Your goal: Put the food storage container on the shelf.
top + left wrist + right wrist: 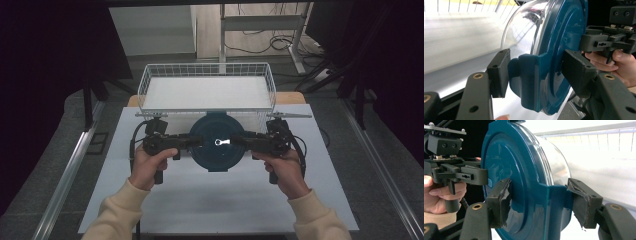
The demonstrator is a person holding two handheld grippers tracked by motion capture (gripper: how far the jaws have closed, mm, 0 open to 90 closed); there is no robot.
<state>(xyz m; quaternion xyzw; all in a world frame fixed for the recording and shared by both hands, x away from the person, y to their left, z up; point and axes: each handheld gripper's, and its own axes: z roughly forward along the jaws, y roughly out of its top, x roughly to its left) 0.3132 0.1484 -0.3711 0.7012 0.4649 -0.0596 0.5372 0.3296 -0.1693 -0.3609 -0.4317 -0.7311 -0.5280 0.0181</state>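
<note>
White tabletop (215,200) fills the middle of the high view, with dark curtains to either side and a white wire basket (206,75) standing at its far edge. Just in front of that basket, a round container with a teal lid (216,142) is gripped from both sides, and a small bright metal piece sits on the lid's centre. The person's left hand (148,167) carries the left gripper (196,142), which meets the lid's left edge; the right hand (282,167) carries the right gripper (239,142), which meets the right edge. In the left gripper view the container's clear bowl (524,30) is seen side-on beneath the lid, and the two black jaws clamp one of the lid's teal side tabs (529,80), one pad on the tab's outer face and one against the lid's top. In the right gripper view the jaws likewise close on the opposite tab (556,202), their worn pads pressed against both faces. Each gripper view also shows the other hand and its gripper beyond the lid. Cream sleeves (117,215) cover both forearms
</note>
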